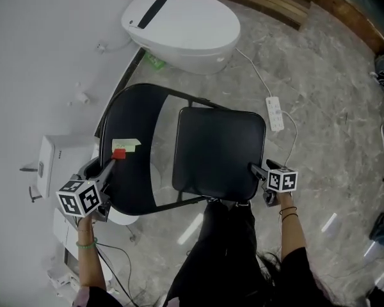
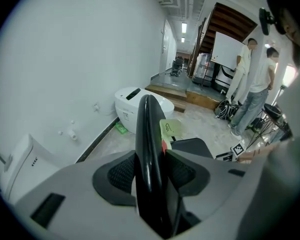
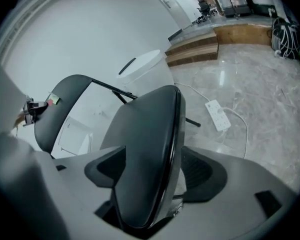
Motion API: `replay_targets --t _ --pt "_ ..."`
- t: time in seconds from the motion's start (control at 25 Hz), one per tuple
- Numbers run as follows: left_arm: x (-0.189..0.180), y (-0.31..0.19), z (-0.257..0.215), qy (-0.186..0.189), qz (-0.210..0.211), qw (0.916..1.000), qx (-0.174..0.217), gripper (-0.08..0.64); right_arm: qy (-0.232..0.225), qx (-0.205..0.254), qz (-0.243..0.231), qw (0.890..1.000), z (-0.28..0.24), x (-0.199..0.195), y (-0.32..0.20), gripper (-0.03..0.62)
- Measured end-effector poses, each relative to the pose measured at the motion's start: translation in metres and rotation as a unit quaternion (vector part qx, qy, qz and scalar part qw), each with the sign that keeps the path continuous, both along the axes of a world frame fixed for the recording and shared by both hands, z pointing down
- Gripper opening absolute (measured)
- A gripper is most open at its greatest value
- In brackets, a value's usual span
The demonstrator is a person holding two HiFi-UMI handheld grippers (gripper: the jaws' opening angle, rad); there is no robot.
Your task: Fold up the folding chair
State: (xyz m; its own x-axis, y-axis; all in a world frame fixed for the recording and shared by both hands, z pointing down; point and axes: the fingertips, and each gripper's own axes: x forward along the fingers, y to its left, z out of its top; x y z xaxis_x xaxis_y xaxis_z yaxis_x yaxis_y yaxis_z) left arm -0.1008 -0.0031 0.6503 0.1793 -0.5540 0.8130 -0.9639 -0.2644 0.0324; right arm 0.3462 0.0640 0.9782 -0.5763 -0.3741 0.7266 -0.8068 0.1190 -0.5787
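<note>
Your left gripper (image 1: 109,167) has its fingers clamped on the folding chair (image 1: 179,147) backrest (image 2: 149,144) edge. Right gripper (image 1: 253,167) fingers stand open around the seat (image 3: 150,149); only the right gripper view shows the gap. Chair stands unfolded on the floor (image 1: 320,107).

White toilet (image 1: 182,27), power strip (image 1: 275,113)

Glossy black plastic chair back (image 2: 148,134) between matt grey pads (image 2: 121,173) of the left gripper (image 2: 151,173), seat (image 3: 150,134) between the right gripper (image 3: 157,176) jaws smooth black, perhaps vinyl, polished stone floor (image 3: 255,79) beyond.
</note>
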Motion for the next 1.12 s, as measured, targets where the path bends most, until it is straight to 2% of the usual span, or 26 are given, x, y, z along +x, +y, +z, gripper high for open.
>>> replay_targets --t 0.16,0.32,0.52,0.84,0.92,1.12 --pt "0.0 -0.002 0.0 0.005 -0.002 0.9998 0.019 0.167 -0.063 -0.028 -0.006 0.998 0.025 -0.004 0.002 0.333" --pt "0.001 -0.004 -0.001 0.009 0.006 0.9995 0.029 0.167 -0.08 -0.042 -0.019 0.996 0.046 -0.005 -0.003 0.333" --pt "0.002 -0.007 -0.001 0.011 0.013 0.9992 0.035 0.169 -0.141 -0.046 -0.021 0.989 0.055 -0.017 -0.012 0.333" --pt "0.003 -0.009 -0.001 0.04 0.014 0.9983 0.04 0.169 -0.262 -0.074 -0.005 0.962 0.056 -0.036 -0.019 0.331" --pt "0.005 -0.009 0.001 0.052 0.015 0.9979 0.035 0.169 -0.274 -0.066 0.003 0.959 0.054 -0.036 -0.022 0.331" --pt "0.001 -0.007 0.004 0.072 0.003 0.9969 0.03 0.169 -0.246 -0.069 0.023 0.966 0.059 -0.038 -0.018 0.331"
